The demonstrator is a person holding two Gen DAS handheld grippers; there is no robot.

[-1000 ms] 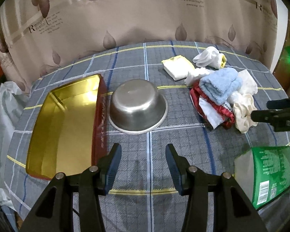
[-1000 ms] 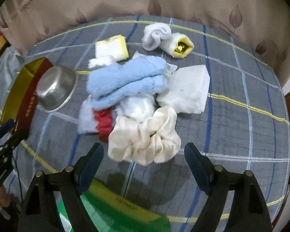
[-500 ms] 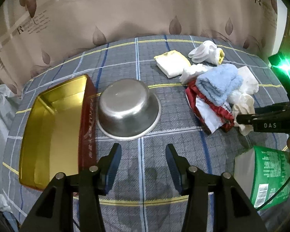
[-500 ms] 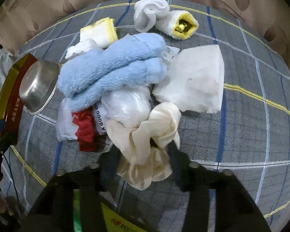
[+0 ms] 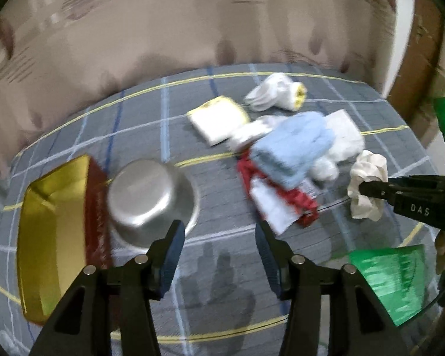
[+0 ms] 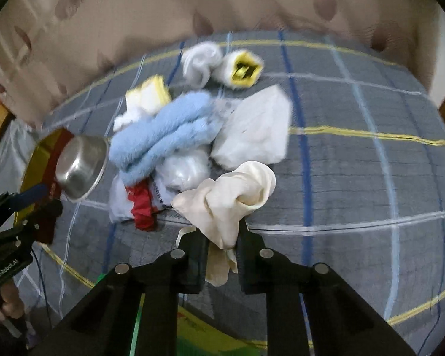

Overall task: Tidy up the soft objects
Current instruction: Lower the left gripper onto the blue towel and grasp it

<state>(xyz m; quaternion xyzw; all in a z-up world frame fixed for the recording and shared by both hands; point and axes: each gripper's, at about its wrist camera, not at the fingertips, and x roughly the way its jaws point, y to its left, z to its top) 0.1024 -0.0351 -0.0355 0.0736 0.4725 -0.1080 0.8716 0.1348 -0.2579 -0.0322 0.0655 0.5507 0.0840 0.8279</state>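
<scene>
My right gripper [image 6: 221, 240] is shut on a cream scrunchie [image 6: 231, 198] and holds it lifted above the cloth; it also shows in the left wrist view [image 5: 368, 175]. A pile of soft things lies beyond: a blue towel [image 6: 163, 130], a white cloth [image 6: 255, 130], a white and red bag [image 6: 139, 204], a yellow-edged cloth [image 6: 148, 95] and rolled white socks [image 6: 219, 65]. My left gripper [image 5: 219, 249] is open and empty, low over the table in front of a steel bowl [image 5: 151, 198].
A gold tin tray with a red rim [image 5: 50, 234] lies left of the upturned bowl. A green packet [image 5: 394, 276] lies at the front right. The table has a grey checked cloth [image 5: 139, 136]; a beige curtain hangs behind.
My right gripper closed on the cream scrunchie and lifted it off the table. My left gripper drifted right and the view tilted up; it stayed open.
</scene>
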